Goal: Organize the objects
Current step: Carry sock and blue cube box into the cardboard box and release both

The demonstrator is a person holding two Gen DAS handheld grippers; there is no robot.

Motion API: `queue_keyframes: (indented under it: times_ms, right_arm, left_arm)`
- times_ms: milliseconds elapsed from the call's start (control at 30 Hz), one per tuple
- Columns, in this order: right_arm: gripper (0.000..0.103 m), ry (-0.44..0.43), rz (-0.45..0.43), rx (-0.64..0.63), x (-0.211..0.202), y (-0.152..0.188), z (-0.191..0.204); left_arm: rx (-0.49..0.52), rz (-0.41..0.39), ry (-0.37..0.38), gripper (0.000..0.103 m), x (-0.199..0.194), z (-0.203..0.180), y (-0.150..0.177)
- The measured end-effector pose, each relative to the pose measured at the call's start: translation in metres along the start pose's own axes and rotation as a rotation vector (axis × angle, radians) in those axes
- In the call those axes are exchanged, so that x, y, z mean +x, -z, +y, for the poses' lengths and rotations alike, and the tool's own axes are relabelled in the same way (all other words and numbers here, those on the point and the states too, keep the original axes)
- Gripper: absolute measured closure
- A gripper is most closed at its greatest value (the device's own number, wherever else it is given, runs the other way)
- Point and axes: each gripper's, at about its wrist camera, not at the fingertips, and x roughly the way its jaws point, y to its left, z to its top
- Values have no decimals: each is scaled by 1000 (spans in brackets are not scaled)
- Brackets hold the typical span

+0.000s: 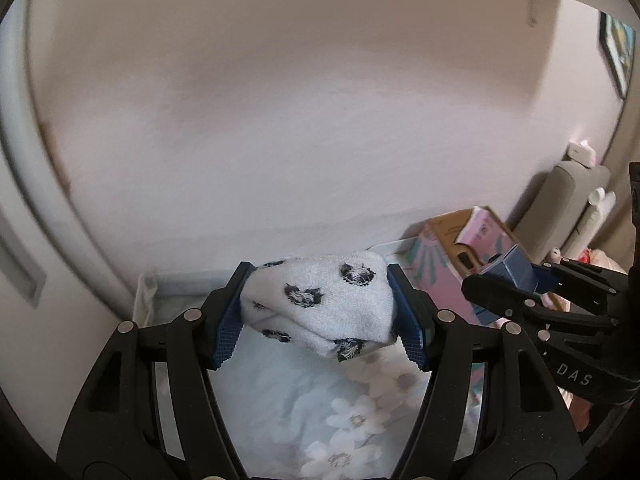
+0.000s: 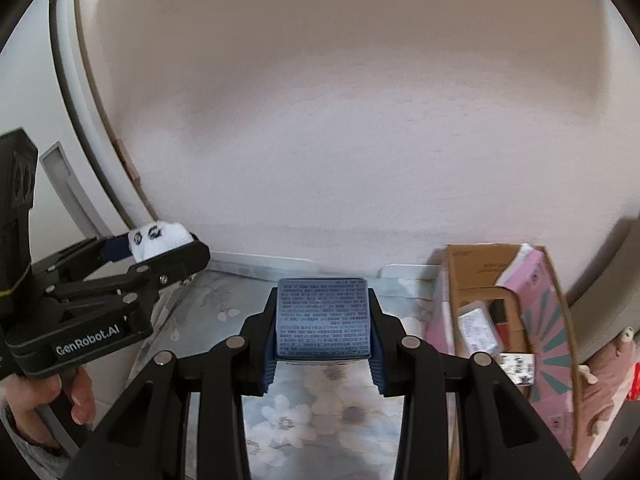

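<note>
My left gripper (image 1: 318, 312) is shut on a rolled white sock with dark spots (image 1: 320, 300) and holds it in the air above the floral-covered surface (image 1: 300, 408). The sock also shows in the right wrist view (image 2: 160, 242), at the left. My right gripper (image 2: 322, 320) is shut on a small blue box with fine print (image 2: 322, 320), held above the same floral surface (image 2: 320, 412). In the left wrist view the right gripper (image 1: 520, 280) and its blue box (image 1: 514, 270) are at the right.
An open pink and brown cardboard box (image 2: 516, 304) with small packets inside stands at the right against the pale wall (image 2: 320, 120); it also shows in the left wrist view (image 1: 452, 248). A white door frame (image 2: 80, 120) is at the left.
</note>
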Motion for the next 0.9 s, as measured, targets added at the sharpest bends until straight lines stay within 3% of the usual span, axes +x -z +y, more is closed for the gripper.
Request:
queue_keyframes:
  times_ms: [267, 467, 667, 900]
  right_arm:
    - [69, 91, -13, 77, -24, 7, -65]
    - [69, 166, 16, 121, -35, 18, -113]
    - [69, 184, 84, 162, -20, 38, -155]
    - [69, 152, 177, 168, 7, 60, -179]
  left_arm:
    - [88, -6, 109, 40, 22, -66, -28]
    - [140, 29, 208, 40, 60, -130, -43]
    - [202, 111, 269, 40, 112, -193, -46]
    - [267, 233, 275, 40, 184, -243, -32]
